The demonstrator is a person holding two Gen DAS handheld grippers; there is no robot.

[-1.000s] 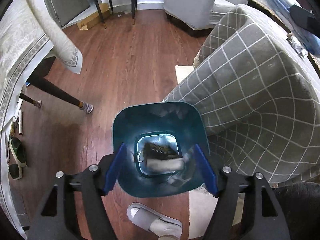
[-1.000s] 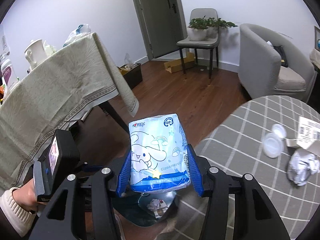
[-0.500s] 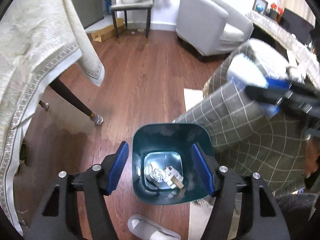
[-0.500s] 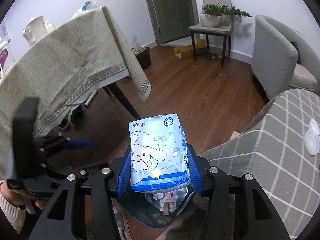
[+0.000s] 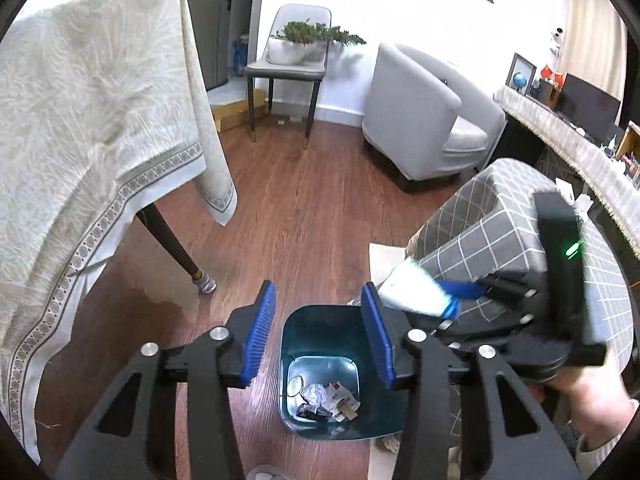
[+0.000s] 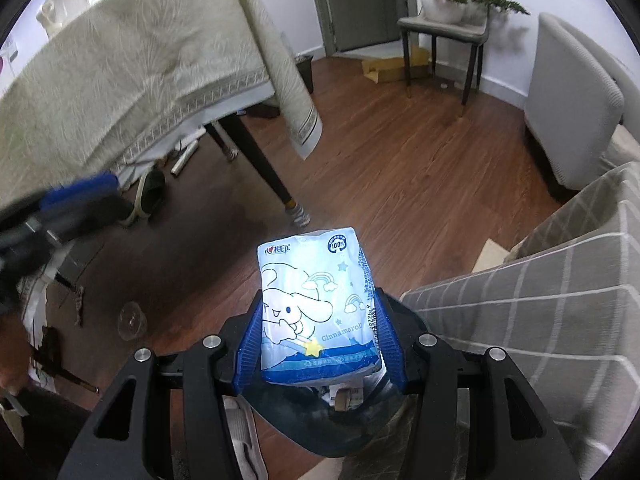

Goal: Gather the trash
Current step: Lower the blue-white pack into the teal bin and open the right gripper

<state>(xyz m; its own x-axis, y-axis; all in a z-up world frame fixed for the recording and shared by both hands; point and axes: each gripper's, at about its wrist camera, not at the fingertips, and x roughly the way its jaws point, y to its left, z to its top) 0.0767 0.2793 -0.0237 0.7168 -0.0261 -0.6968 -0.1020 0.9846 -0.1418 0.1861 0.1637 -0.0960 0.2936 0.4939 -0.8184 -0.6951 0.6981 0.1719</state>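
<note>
A dark teal trash bin (image 5: pixel 316 328) stands on the wood floor beside the grey checked table (image 5: pixel 500 224); crumpled paper and wrappers (image 5: pixel 328 398) lie in its bottom. My left gripper (image 5: pixel 318 338) is open and empty, above the bin. My right gripper (image 6: pixel 316 340) is shut on a light-blue Cinnamoroll tissue pack (image 6: pixel 316 312) and holds it over the bin's rim (image 6: pixel 320 424). In the left wrist view the pack (image 5: pixel 416 292) hangs just right of the bin's mouth.
A table with a cream cloth (image 5: pixel 88 140) stands at the left, its dark leg (image 5: pixel 172 244) near the bin. A grey armchair (image 5: pixel 424 116) and a chair with a plant (image 5: pixel 288 60) stand at the back. A slipper (image 6: pixel 240 436) lies by the bin.
My left gripper has risen and tilted up, so the bin looks smaller and lower. My right gripper has carried the tissue pack from over the checked table to above the bin.
</note>
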